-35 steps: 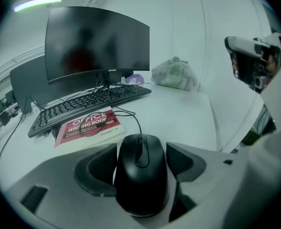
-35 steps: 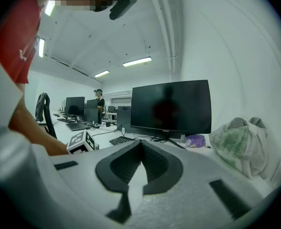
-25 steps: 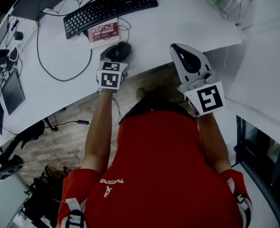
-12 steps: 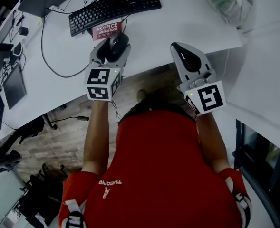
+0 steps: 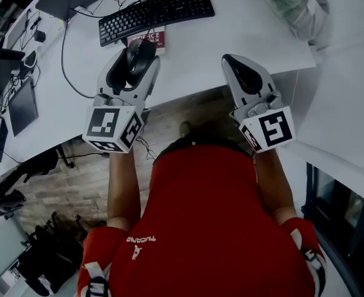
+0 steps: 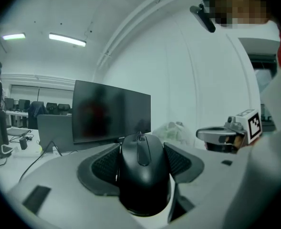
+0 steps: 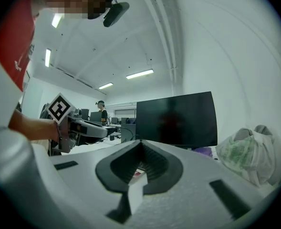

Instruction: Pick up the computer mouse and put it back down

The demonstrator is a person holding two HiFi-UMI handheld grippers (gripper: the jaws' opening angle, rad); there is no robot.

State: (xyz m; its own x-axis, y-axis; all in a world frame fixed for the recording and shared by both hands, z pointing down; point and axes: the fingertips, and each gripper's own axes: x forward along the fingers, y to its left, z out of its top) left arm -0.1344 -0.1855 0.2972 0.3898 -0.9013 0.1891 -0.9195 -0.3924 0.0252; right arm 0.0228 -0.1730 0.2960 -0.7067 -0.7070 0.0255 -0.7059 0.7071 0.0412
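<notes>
A black computer mouse (image 5: 138, 59) (image 6: 143, 173) is clamped between the jaws of my left gripper (image 5: 134, 64) (image 6: 142, 163), which holds it up off the white desk (image 5: 231, 30), raised toward the camera. Its cable trails off toward the keyboard (image 5: 156, 15). My right gripper (image 5: 243, 76) (image 7: 141, 163) hovers over the desk's near edge to the right; its jaws are closed together with nothing between them.
A red-and-white booklet (image 5: 152, 39) lies just in front of the keyboard. A plastic bag (image 5: 296, 5) sits at the desk's far right. A dark monitor (image 6: 110, 111) stands behind. Cables and devices (image 5: 21, 98) lie on the left. Wooden floor shows below the desk edge.
My left gripper has lifted the mouse off the desk and tilted up and back toward me. The right gripper has stayed in place.
</notes>
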